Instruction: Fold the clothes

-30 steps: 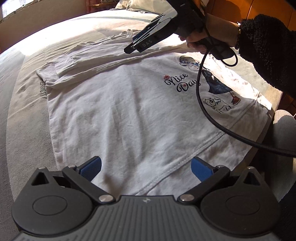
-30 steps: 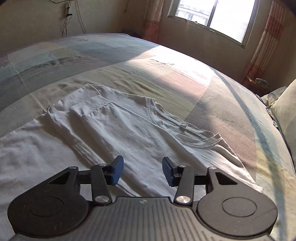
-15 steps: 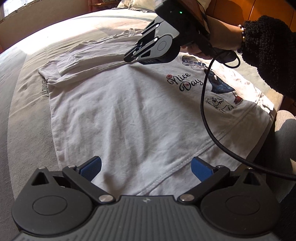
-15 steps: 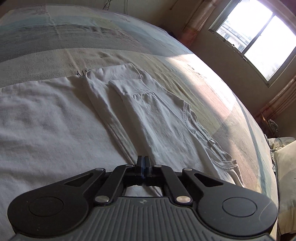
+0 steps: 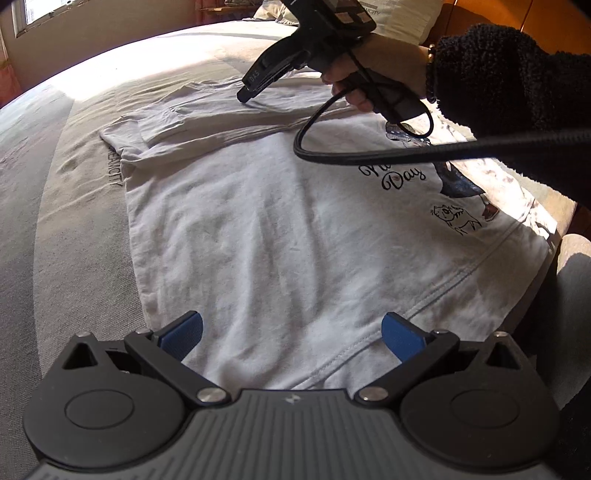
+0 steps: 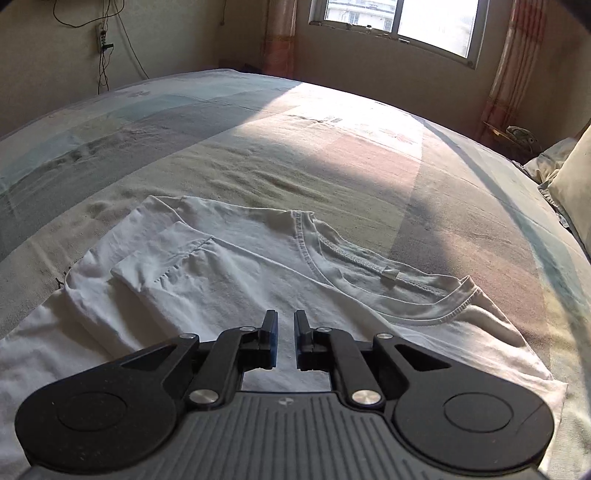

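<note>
I count one garment on the bed (image 6: 332, 147): a white T-shirt (image 5: 266, 236) spread flat on the bedspread, its hem toward my left gripper and its neckline (image 6: 373, 280) toward the window (image 6: 399, 22). One sleeve (image 6: 162, 258) lies folded in over the shirt's body; the printed side faces up, with a line of script and two small drawn figures near the shirt's right edge.

My left gripper (image 5: 291, 332) hangs above the hem with its two blue pads (image 5: 183, 334) spread wide apart, nothing between them, only cloth below.

My right gripper (image 6: 285, 343) sits over the shoulder area, just short of the neckline. Its two fingers are nearly together with a narrow gap showing, and they are opening; I see no cloth pinched between them, only shirt fabric behind the gap. From the left camera I see that same gripper's tip pointing down at the folded upper part of the shirt, but I cannot tell whether it touches the cloth. One hand (image 5: 373, 62) in a dark fuzzy sleeve (image 5: 509, 92) holds it, and one black cable (image 5: 406, 155) loops from its handle across the print.

Two pillows (image 6: 572, 192) sit at the right edge of the bed. One window and two curtains (image 6: 517, 62) stand at the far wall.
</note>
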Tool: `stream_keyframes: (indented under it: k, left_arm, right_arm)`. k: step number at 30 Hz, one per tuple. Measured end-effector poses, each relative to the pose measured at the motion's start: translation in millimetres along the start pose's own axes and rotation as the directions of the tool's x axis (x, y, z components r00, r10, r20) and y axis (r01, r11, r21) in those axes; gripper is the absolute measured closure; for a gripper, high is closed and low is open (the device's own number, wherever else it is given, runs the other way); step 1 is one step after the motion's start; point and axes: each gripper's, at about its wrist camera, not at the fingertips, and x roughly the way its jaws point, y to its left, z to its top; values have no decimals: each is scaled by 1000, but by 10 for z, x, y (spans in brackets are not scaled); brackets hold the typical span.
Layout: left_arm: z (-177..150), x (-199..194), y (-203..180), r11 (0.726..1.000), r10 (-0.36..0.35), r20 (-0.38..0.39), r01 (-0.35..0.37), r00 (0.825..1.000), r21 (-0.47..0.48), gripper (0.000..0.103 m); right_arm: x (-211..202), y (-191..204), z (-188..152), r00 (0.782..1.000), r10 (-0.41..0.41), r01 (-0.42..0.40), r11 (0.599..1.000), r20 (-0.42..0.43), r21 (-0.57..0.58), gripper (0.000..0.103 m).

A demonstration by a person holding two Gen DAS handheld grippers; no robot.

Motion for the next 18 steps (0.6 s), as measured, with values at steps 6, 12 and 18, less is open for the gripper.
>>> stream_keyframes:
  k: [6,12,18]
  left_arm:
    - [-28,5,39,1000,-9,-8,9,1000,-7,1]
    - [6,11,9,1000,-25,4,25,1000,-3,1]
    - [0,86,-18,999,-36,-9,36,999,5,1]
  right_arm:
    - [-36,545,-241,992,122,-122,992,-14,-36,90]
    - [-302,63,-132,994,104,-106,990,33,88,77]
    - [-197,-1002,-161,996,-88,81,911,0,405,77]
